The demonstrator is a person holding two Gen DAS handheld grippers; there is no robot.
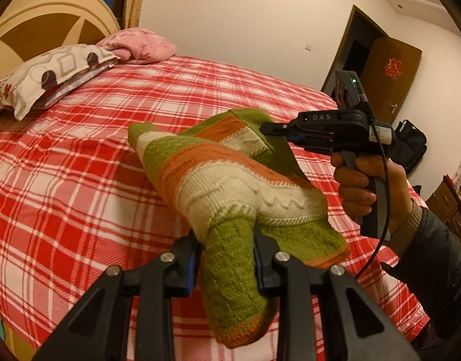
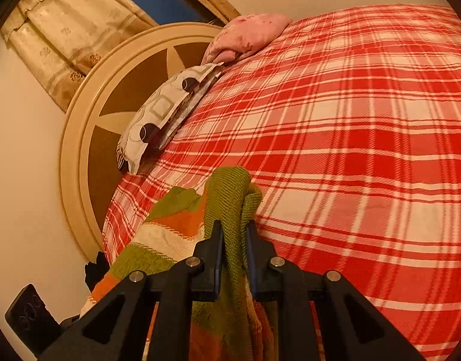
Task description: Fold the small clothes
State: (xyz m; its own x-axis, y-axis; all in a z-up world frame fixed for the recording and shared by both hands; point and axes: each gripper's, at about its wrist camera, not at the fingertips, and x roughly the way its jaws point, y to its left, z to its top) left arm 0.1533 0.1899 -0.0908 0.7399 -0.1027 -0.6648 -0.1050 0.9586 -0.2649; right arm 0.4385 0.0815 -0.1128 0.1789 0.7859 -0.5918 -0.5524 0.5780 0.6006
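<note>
The left gripper (image 1: 227,258) is pinching a green sleeve of the striped knit sweater (image 1: 230,180), which is hanging above the red plaid bed (image 1: 80,180); the right gripper (image 2: 233,258) is clamping its green edge further right.

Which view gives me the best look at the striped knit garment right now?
The left wrist view: the striped knit garment hangs above the bed, stretched between the left gripper and right gripper. The right wrist view shows only a bunched green edge clamped between its fingers.
</note>
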